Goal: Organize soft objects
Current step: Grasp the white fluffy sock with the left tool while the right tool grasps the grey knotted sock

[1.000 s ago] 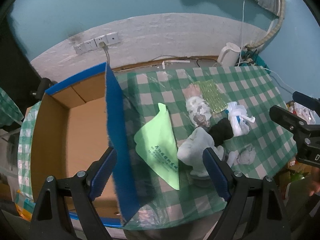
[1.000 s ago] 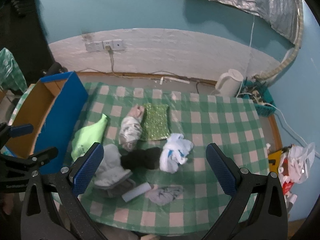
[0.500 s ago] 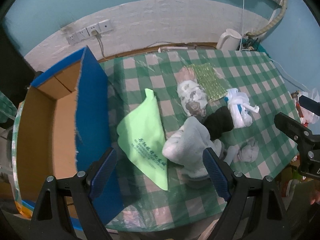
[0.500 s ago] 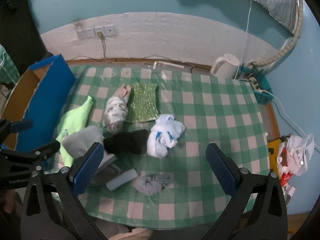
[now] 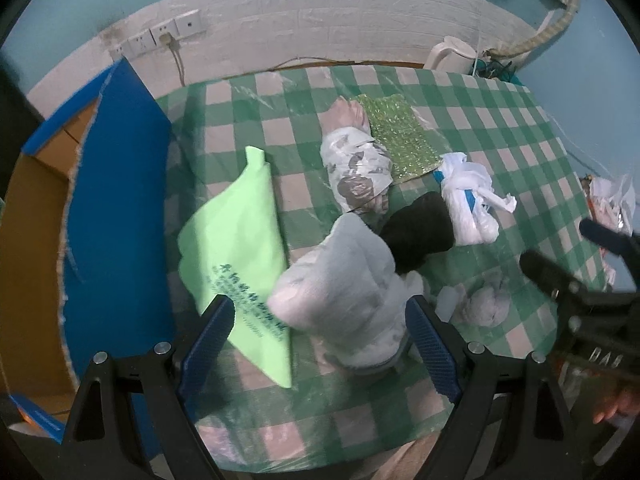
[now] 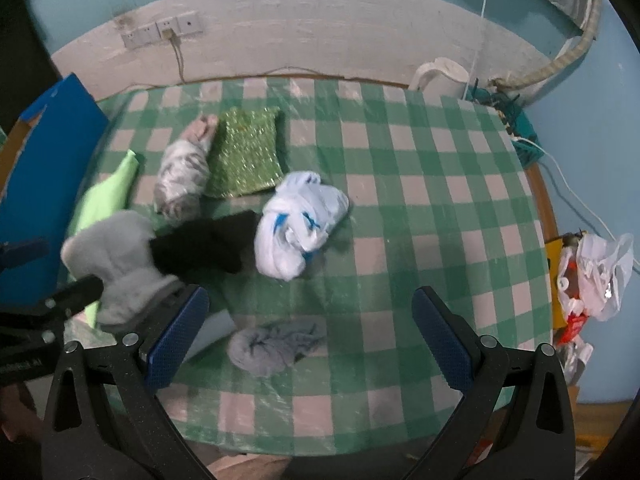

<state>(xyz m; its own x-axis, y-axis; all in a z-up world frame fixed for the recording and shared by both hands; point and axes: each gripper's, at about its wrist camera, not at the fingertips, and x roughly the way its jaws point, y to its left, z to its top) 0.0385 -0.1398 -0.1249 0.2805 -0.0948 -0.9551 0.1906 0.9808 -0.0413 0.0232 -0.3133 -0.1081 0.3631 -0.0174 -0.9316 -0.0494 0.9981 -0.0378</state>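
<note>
My left gripper hangs wide open with nothing in it, its jaws standing either side of the grey fleece and above it, not touching as far as I can tell. My right gripper is just as wide and empty, poised over the blue rag near the front edge of the table. A white roll lies just beside that rag, partly behind my right jaw. Past the fleece a black sock rests against it, and the green bag lies half under it on the left. Further out sit the white bundle, the patterned bundle and the glitter cloth. The box stands open at the far left edge. The risk I see: closing on the fleece may also pinch the bag or drag the sock along, since all three touch. The fleece is bulky and limp, so a shallow bite could let it slip out on the way to the box
</note>
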